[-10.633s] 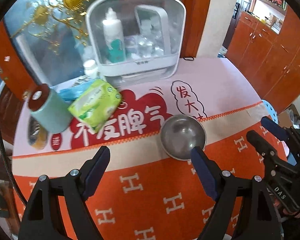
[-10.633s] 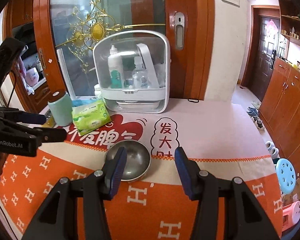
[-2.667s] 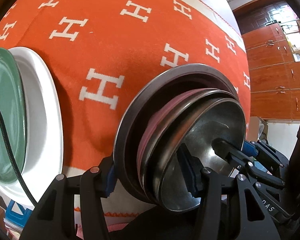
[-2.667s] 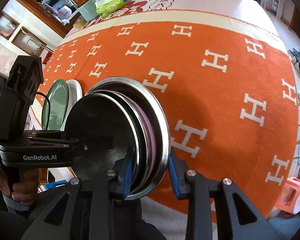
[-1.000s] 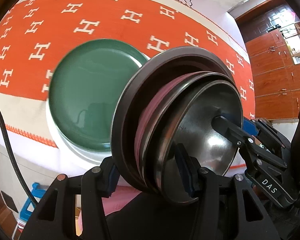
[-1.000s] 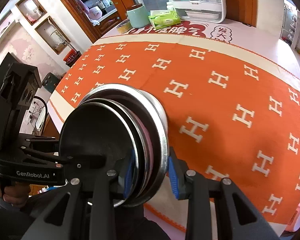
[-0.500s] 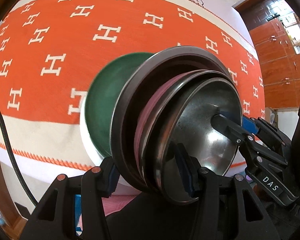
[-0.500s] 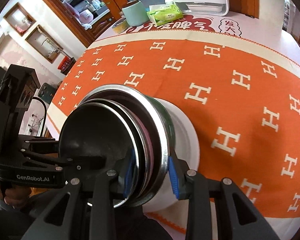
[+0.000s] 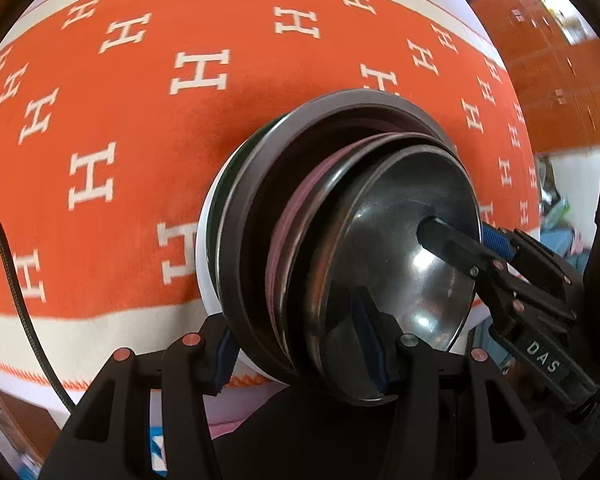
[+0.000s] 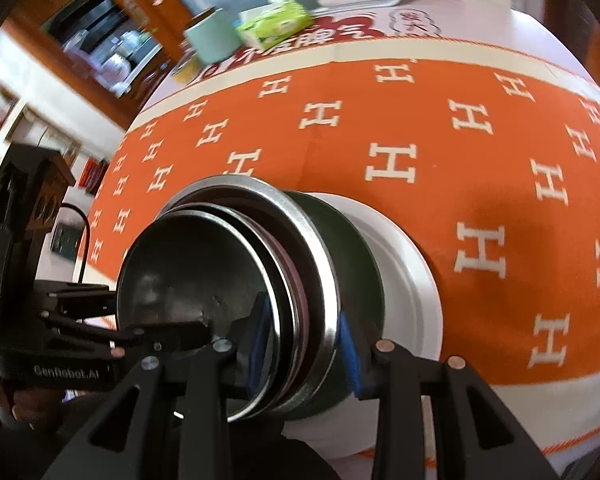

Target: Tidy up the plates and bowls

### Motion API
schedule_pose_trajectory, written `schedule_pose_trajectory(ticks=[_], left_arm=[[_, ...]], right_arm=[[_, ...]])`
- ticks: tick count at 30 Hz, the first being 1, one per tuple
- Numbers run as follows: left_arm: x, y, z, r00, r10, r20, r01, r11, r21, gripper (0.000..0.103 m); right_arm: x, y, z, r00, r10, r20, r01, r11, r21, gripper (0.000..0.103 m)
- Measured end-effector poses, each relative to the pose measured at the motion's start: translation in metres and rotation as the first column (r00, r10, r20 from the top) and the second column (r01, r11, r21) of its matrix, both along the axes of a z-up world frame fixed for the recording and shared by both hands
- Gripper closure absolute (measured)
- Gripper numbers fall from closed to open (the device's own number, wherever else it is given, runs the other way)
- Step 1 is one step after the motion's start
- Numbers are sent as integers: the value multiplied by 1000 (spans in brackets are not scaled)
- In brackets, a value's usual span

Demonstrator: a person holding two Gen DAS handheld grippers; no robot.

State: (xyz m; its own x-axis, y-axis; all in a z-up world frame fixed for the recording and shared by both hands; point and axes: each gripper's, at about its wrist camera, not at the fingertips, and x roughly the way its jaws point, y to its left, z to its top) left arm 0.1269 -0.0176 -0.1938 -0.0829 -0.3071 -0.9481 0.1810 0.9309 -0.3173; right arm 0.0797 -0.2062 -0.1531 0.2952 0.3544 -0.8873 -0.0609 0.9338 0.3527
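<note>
Nested steel bowls [image 9: 380,248], a pink one among them, sit over the dark green plate [image 10: 356,248] on the white plate [image 10: 416,280] at the orange H-patterned table's [image 9: 140,128] near edge; left gripper [image 9: 300,344] and right gripper [image 10: 304,340] jaws each pinch the stack's rim.

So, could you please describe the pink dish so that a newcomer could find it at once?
Start at the orange tablecloth and find the nested stack of bowls gripped from both sides above it. The pink dish shows only as a thin rim between the steel bowls, the stack's one coloured edge.
</note>
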Motion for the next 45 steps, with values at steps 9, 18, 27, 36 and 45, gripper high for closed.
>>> schedule_pose_trajectory(ticks=[9,18,27,36,45], left_arm=[[10,-5,-9,995,-95,32,96,994,-42,53],[6,-9,-7,990,-111,81,115,993,-39,53],[6,2,16,989,-28,148,31,999,-23,50],[-18,19,52,947,110,301,-99,994,-52,28],[-62,30,95,876,211,434,-216,976,-39,17]], right_arm=[[-11,0,-3,988,-154,29,155,987,-32,69],[-13,3,14,977,-175,122,187,978,-90,67],[-20,3,36,977,-153,150,167,982,-87,59],[-35,-10,53,966,-140,217,151,988,-34,50],[-63,-40,67,973,-123,196,130,991,-20,49]])
